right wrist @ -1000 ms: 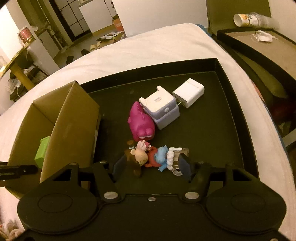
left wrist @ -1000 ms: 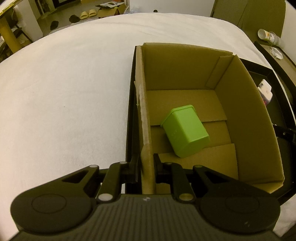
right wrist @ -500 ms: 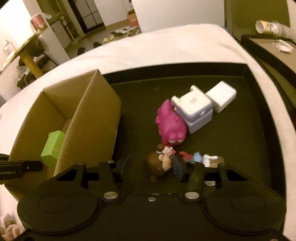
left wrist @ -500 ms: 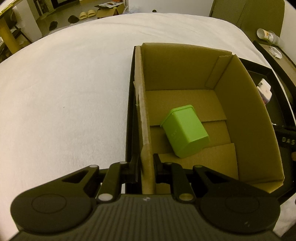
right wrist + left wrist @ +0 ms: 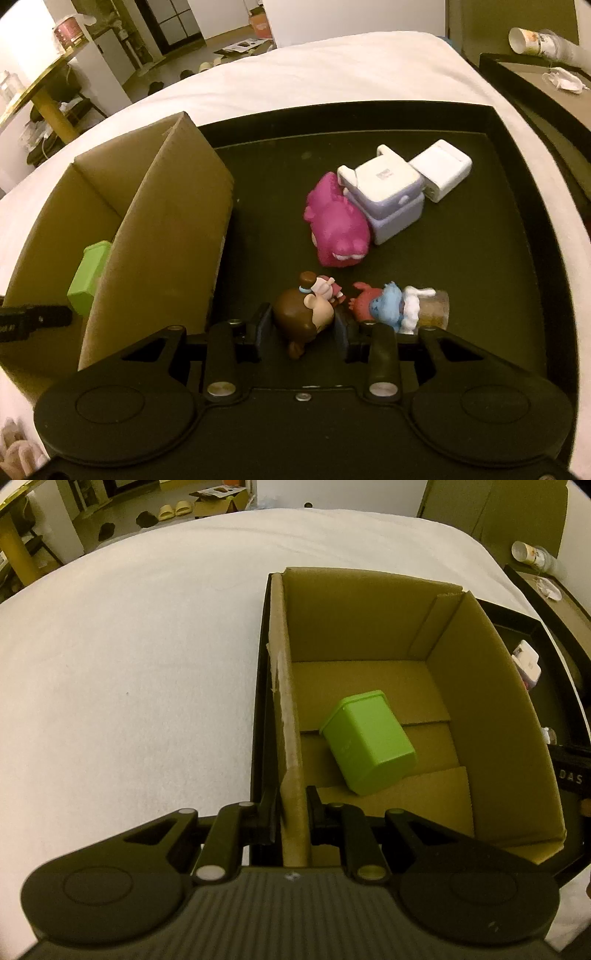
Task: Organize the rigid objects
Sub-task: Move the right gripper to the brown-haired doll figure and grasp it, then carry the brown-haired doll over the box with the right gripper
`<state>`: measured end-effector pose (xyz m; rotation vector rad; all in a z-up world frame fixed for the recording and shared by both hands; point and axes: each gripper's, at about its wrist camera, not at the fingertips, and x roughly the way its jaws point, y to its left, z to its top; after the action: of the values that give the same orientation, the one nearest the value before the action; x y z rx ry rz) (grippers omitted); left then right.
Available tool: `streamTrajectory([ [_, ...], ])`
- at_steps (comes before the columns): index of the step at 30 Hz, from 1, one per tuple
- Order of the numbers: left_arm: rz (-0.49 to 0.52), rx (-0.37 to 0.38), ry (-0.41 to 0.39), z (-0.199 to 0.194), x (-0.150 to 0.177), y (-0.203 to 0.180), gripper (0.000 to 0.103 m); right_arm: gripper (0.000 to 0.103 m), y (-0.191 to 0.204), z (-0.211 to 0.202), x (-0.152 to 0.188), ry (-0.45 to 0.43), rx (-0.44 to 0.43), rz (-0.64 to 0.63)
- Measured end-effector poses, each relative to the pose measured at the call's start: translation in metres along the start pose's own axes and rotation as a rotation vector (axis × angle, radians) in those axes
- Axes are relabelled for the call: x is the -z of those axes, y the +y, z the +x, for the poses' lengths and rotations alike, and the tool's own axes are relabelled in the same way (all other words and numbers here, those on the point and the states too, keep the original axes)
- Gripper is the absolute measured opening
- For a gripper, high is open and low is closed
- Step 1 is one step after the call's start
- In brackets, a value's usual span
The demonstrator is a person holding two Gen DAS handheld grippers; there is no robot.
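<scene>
My left gripper (image 5: 291, 806) is shut on the left wall of an open cardboard box (image 5: 284, 701). A green plastic container (image 5: 369, 746) lies on its side inside the box; it also shows in the right wrist view (image 5: 88, 277). My right gripper (image 5: 303, 326) is shut on a brown-haired doll figure (image 5: 306, 314) above the black tray (image 5: 480, 295). A red and blue figure (image 5: 391, 302) lies just right of it. A magenta toy (image 5: 340, 229), a lilac and white cube toy (image 5: 388, 192) and a white block (image 5: 441, 168) lie farther back.
The cardboard box (image 5: 166, 229) stands at the tray's left end. The tray lies on a white bed (image 5: 129, 664). A dark side table (image 5: 546, 85) with a paper cup (image 5: 524, 37) stands at the far right.
My right gripper closed on the brown-haired doll figure and lifted it slightly, shifting left away from the red and blue figure. The left gripper kept its hold on the box wall.
</scene>
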<state>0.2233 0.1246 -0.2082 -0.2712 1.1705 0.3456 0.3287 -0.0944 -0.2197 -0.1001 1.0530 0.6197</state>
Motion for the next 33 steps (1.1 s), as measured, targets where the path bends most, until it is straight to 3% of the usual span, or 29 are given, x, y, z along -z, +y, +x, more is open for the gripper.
streamTrajectory([
  [15, -0.023, 0.011, -0.01, -0.003, 0.0, 0.003, 0.014, 0.035, 0.017, -0.036, -0.006, -0.048, -0.001, -0.086],
  [33, 0.004, -0.009, -0.002, -0.002, -0.002, -0.002, 0.014, 0.035, 0.062, -0.071, -0.045, -0.176, -0.124, -0.154],
])
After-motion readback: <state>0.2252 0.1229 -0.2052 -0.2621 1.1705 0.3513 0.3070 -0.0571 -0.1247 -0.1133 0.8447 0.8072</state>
